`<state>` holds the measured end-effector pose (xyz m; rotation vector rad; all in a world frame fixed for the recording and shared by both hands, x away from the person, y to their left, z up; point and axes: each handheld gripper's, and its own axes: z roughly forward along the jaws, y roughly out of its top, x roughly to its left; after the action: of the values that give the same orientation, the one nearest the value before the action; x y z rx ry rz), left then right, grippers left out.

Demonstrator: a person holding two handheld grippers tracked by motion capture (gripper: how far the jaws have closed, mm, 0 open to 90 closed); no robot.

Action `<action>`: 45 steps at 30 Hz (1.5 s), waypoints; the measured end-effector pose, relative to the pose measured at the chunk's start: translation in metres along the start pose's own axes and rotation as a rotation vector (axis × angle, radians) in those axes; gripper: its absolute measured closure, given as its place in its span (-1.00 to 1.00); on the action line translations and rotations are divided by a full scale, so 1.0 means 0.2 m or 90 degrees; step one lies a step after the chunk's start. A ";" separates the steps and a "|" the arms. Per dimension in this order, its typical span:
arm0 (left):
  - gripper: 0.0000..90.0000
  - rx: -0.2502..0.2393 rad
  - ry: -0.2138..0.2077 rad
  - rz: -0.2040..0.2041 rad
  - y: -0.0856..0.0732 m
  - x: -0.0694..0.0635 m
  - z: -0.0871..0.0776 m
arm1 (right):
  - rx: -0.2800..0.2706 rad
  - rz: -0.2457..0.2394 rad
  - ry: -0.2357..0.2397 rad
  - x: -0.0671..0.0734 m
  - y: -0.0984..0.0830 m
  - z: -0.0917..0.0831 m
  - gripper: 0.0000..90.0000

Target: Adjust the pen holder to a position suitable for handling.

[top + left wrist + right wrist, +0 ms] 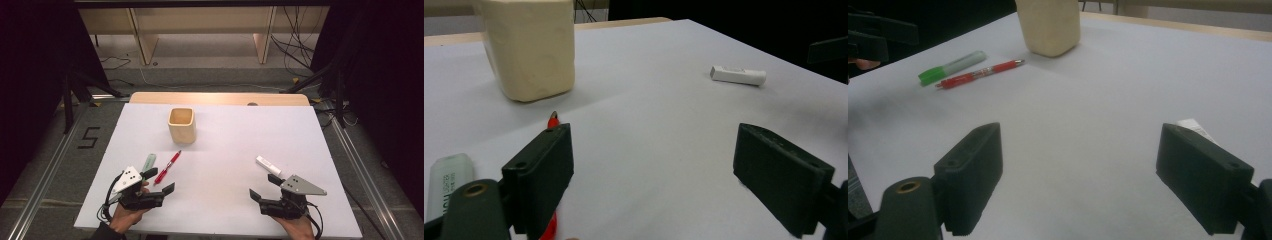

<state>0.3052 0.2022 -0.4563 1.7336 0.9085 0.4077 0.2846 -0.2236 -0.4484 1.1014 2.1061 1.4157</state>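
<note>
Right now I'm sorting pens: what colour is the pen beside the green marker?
Red, clearest in the right gripper view.

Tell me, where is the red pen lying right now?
In the high view the red pen lies on the table's left half, beside the green marker, just ahead of the left hand-held gripper and nearer the person than the wooden cup.

We see a grey floor [210,75] strewn with cables [295,50]. Pale wooden shelving [200,25] stands behind. Black curtains [385,75] flank both sides.

Open right tool [1080,180] above the white table [1088,115], nothing between its jaws.
</note>
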 end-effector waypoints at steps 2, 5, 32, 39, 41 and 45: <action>-0.65 0.002 0.000 0.002 0.00 0.00 0.00 | -0.001 0.001 0.000 0.00 0.00 0.00 -0.57; -0.65 0.003 -0.001 0.004 0.00 0.00 0.00 | -0.001 0.000 0.001 0.00 0.00 0.00 -0.57; -0.63 0.075 0.093 -0.045 0.18 0.16 0.12 | -0.001 0.002 -0.009 0.01 0.00 0.00 -0.56; -0.59 0.098 0.125 -0.062 0.26 0.28 0.19 | 0.003 -0.003 -0.009 0.02 0.00 0.01 -0.55; -0.53 0.101 0.134 -0.066 0.28 0.31 0.21 | 0.003 -0.001 -0.009 0.01 0.00 0.01 -0.55; -0.37 0.107 0.165 -0.067 0.30 0.36 0.25 | 0.003 -0.002 -0.008 0.02 0.00 0.00 -0.55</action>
<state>0.4082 0.2152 -0.4305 1.8015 1.2445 0.5063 0.2835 -0.2204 -0.4478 1.1055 2.1023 1.4003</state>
